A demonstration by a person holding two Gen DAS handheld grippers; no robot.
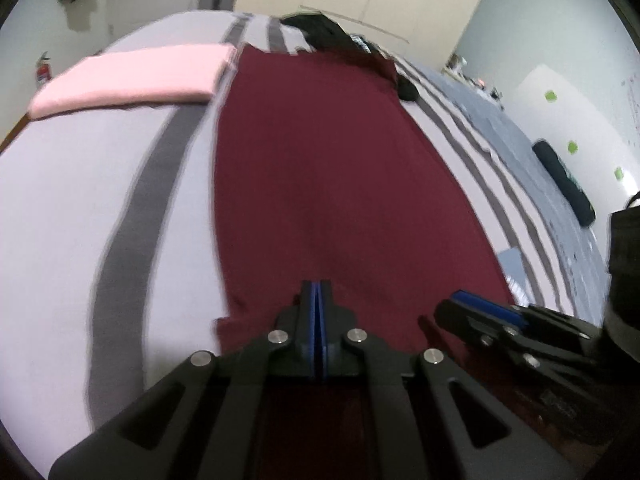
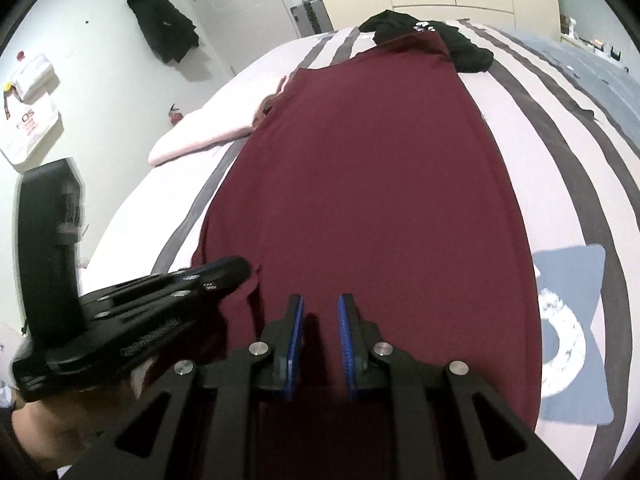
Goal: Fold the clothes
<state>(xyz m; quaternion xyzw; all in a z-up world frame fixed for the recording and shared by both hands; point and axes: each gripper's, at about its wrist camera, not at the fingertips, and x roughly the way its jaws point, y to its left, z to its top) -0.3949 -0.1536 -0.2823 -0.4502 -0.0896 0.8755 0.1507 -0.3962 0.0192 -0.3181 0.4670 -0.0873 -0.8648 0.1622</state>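
Across the striped bed (image 1: 60, 200), the maroon garment (image 1: 320, 160) is lying flat toward twelve o'clock. Left gripper (image 1: 318, 300) is pinching its near hem closed; right gripper (image 2: 320, 320), jaws parted, is straddling the hem ungripped. Next, probably, clamping, then folding.

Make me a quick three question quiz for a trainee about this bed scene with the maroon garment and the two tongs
1. True or false: the left tongs are shut.
2. Which folded item lies beside the maroon garment on the striped bedspread? A) pink cloth B) yellow towel C) green jacket
3. Fill in: at the garment's far end lies a heap of ___ clothing.

Key:
1. True. The blue pads meet at the near edge of the garment, while the right tongs show a gap.
2. A, the pink cloth.
3. Black: the black clothing.
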